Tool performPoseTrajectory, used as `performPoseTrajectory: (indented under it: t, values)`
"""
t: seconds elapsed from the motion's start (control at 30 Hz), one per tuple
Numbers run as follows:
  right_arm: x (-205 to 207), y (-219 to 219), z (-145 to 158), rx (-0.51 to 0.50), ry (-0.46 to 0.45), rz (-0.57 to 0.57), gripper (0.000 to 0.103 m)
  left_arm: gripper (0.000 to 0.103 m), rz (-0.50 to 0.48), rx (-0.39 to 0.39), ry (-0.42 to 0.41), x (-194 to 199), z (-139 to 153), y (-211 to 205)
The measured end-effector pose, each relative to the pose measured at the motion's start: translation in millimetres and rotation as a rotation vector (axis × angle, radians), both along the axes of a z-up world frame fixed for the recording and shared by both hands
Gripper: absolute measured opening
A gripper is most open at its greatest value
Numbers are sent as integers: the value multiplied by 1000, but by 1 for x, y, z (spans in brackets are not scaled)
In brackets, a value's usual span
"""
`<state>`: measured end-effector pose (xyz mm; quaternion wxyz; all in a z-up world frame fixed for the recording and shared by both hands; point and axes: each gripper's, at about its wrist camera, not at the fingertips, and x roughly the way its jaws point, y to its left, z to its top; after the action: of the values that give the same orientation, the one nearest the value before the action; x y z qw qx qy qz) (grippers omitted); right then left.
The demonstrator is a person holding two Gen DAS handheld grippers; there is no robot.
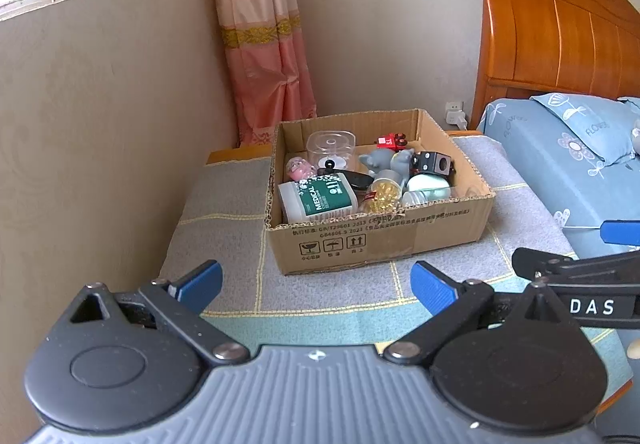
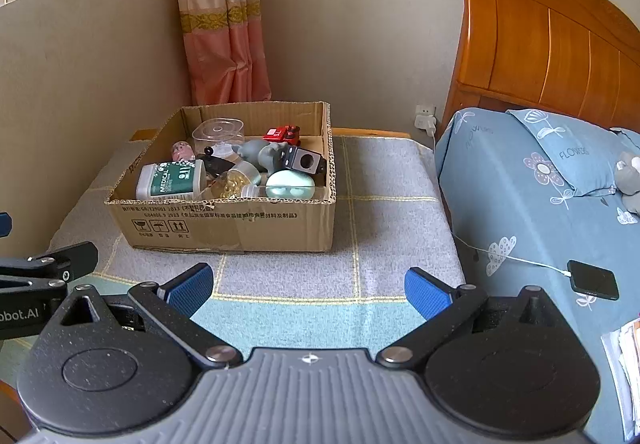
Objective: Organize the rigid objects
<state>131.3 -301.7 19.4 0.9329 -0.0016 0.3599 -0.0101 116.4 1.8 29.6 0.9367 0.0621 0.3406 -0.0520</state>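
Your left gripper (image 1: 316, 286) sits at the bottom of its view with both blue pads spread wide and nothing between them; your right gripper (image 2: 308, 284) is likewise spread wide and empty, low in its own frame. Ahead of both, the cardboard box (image 1: 376, 236) rests on the grey checked cloth (image 1: 224, 204), centre of the left view and left of centre in the right view. Inside it you can see the white bottle with a green MEDICAL label (image 1: 318, 198) lying at the front left, a clear plastic container (image 1: 331, 148) behind it, a jar of yellow capsules (image 1: 384, 196) near the front wall, a grey figure (image 1: 390, 160) in the middle, a red toy (image 1: 390, 141) at the back, and a black cube (image 1: 434, 163) to the right. The bed (image 2: 540, 180) with blue sheets fills the right side.
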Motion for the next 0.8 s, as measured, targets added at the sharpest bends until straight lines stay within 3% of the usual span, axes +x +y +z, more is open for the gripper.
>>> performPoseTrajectory:
  t: [0.8]
  values:
    - [-2, 0, 4, -4, -12, -3, 103, 100, 5, 1, -7, -1, 1, -1]
